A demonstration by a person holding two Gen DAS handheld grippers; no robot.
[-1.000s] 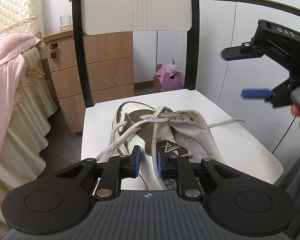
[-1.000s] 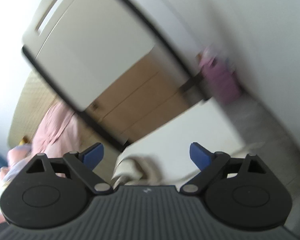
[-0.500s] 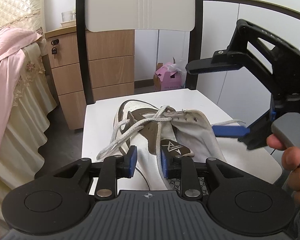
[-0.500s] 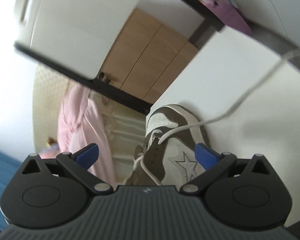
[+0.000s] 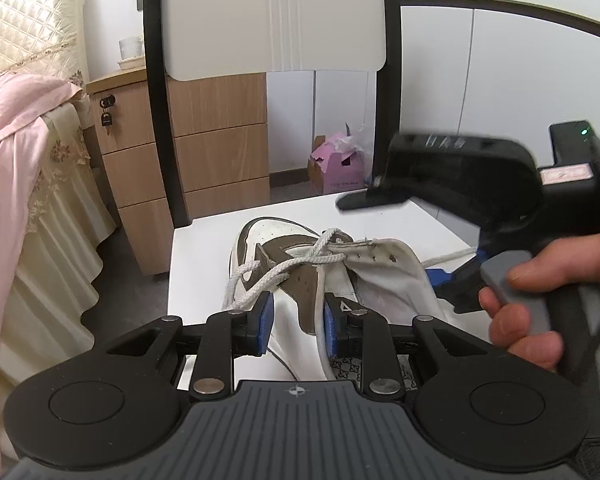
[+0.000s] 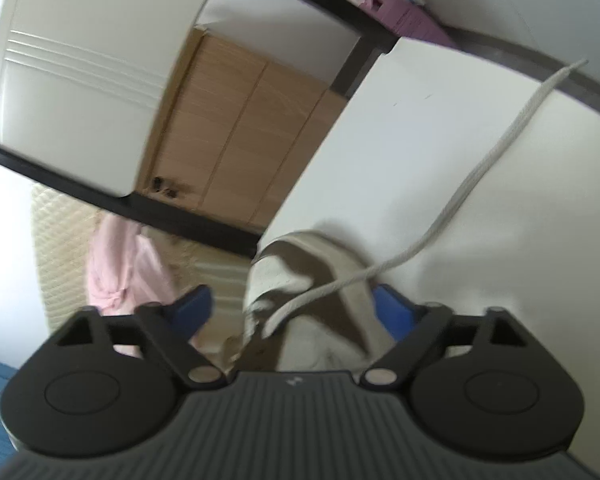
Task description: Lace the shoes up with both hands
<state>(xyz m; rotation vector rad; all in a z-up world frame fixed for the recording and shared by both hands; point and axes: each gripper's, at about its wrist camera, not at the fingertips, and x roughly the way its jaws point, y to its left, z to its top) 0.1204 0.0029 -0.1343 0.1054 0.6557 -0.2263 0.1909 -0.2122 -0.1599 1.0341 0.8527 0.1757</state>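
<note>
shoe [image 5: 300,280] lies between the left hand-held gripper [image 5: 298,316]'s parted, non-gripping pads.

Right gripper [image 6: 290,312] jaws closing, still apart, straddling shoe [image 6: 300,280]; lace [image 6: 480,172] trailing across white seat [image 6: 400,140]
</note>
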